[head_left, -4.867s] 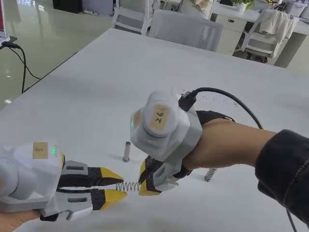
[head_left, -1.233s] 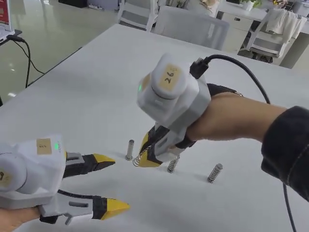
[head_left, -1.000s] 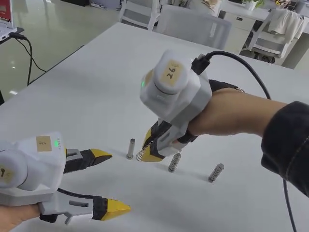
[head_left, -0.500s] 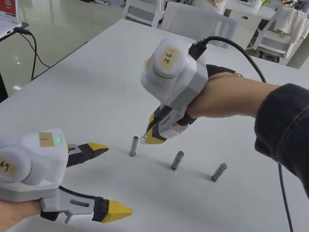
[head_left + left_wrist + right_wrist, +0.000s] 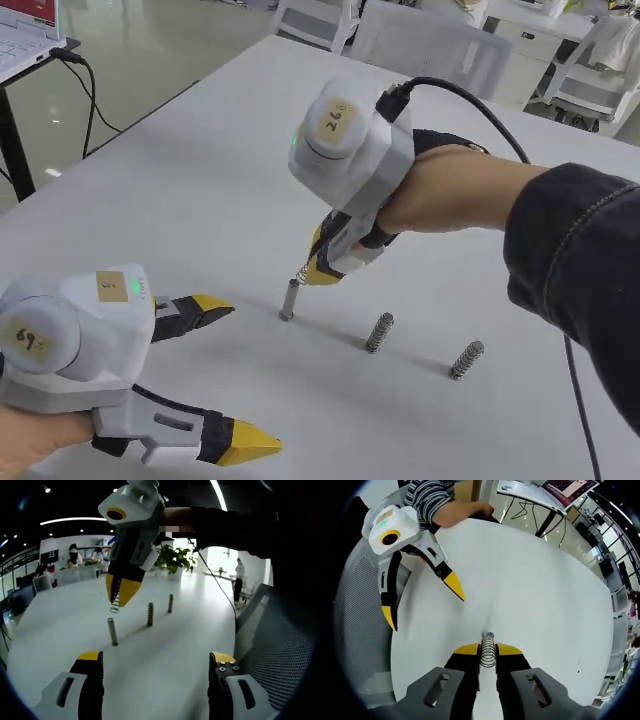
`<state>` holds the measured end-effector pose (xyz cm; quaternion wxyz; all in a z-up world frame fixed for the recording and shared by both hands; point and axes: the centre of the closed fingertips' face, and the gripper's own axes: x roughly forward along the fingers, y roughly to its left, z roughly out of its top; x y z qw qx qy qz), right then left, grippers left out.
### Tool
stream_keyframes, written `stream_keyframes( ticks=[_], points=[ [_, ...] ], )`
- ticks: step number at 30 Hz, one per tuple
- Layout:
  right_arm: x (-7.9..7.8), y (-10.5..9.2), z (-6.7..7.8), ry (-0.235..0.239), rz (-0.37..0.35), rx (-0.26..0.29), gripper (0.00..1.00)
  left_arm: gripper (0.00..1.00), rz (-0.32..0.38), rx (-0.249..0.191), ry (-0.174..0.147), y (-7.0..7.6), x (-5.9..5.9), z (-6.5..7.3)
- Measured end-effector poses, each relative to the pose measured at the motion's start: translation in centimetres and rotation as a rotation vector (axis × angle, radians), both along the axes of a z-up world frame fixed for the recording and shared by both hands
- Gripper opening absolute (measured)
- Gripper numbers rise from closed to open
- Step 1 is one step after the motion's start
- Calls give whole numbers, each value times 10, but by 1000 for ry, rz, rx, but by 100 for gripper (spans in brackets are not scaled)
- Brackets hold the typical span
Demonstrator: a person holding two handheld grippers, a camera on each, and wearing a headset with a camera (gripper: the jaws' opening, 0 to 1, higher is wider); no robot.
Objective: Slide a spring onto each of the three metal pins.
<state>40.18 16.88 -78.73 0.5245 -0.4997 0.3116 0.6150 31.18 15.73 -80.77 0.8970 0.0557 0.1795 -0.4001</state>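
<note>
With spring (image 5: 488,655) pinched in closed right gripper (image 5: 322,268) just above bare pin (image 5: 289,300), left gripper (image 5: 252,374) wide open and idle well aside, other two pins (image 5: 379,332) (image 5: 466,360) already sprung: centre coil bore over pin tip, hold axis vertical, lower straight, then release.

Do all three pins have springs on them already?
No, one pin stands bare, the right tongs holding a spring just above it; the second pin and third pin wear springs.

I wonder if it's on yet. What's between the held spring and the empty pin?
Nothing: a bare gap separates spring and pin in the left gripper view.
</note>
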Motion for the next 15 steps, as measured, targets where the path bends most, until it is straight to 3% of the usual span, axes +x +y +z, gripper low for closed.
stream_keyframes(
  ticks=[15],
  points=[
    [8,7,-13,16,4,-21,9,80,-2,1,2,3,0,-4]
  ],
)
